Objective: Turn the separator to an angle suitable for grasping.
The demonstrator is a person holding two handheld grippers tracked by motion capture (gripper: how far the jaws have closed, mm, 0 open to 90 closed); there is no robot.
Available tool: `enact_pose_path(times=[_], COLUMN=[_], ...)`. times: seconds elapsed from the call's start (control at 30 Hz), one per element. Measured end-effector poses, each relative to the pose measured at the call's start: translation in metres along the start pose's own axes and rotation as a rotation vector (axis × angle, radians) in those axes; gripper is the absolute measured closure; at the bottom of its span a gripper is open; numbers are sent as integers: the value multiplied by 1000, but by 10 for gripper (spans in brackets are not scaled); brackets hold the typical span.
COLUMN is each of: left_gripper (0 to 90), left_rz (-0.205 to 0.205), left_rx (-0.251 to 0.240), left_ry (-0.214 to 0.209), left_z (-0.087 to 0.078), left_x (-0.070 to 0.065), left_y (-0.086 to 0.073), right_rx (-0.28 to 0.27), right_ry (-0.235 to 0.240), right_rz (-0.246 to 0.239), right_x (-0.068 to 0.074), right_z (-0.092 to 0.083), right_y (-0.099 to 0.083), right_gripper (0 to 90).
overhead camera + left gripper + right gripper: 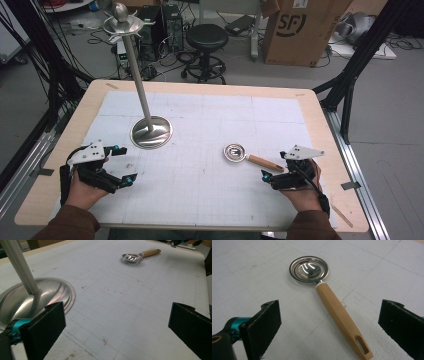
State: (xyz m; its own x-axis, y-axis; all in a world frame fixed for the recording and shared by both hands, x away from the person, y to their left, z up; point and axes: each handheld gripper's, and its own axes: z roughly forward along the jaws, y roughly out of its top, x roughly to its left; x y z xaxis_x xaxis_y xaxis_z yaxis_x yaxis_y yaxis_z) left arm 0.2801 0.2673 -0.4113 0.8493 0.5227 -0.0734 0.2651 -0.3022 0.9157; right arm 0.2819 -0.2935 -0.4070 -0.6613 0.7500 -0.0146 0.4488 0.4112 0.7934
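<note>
A steel measuring spoon (235,152) with a wooden handle (265,163) lies flat on the white gridded mat, right of centre. My right gripper (274,165) stands open just behind the handle's end. In the right gripper view the handle (342,315) runs between the wide-apart jaws toward the round bowl (309,269), with neither jaw touching it. My left gripper (125,163) is open at the left, near the domed base (151,132) of a tall metal stand. In the left gripper view that base (32,300) sits beside the left jaw, and the spoon (132,257) lies far ahead.
The stand's pole (135,70) leans up to a small dish and ball at its top (120,17). The mat (210,120) covers a wooden table (320,125). Behind the table stand a black stool (206,42), a cardboard box (300,30) and cables.
</note>
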Motion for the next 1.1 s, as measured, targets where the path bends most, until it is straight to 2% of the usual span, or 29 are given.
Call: enact_pose_path(times=[0.1, 0.3, 0.5, 0.63, 0.73, 0.9, 1.0, 1.03, 1.1], left_gripper=[17, 17, 17, 17, 17, 17, 17, 17, 17], left_rz=[-10, 2, -1, 2, 4, 2, 2, 1, 1], left_rx=[-4, 4, -1, 3, 3, 3, 5, 4, 4], left_ry=[6, 4, 1, 2, 0, -3, -4, -2, -3], left_z=[1, 1, 0, 1, 1, 1, 1, 1, 1], left_x=[1, 0, 0, 0, 0, 0, 0, 0, 0], left_y=[0, -1, -1, -1, -1, -1, -1, -1, -1], right_rx=[3, 13, 18, 35, 79, 131, 164, 175, 190], right_ry=[4, -5, -5, 3, -12, -3, -5, 1, -3], right_rz=[1, -19, -38, -47, -61, -74, -75, -70, -77], right_x=[-1, 0, 1, 0, 2, 1, -2, -3, -5], right_z=[1, -3, -5, 2, 12, 28, 36, 37, 40], right_y=[1, 1, 9, 18, 25, 32, 36, 37, 39], right_gripper=[33, 34, 41, 44, 44, 57, 97, 139, 148])
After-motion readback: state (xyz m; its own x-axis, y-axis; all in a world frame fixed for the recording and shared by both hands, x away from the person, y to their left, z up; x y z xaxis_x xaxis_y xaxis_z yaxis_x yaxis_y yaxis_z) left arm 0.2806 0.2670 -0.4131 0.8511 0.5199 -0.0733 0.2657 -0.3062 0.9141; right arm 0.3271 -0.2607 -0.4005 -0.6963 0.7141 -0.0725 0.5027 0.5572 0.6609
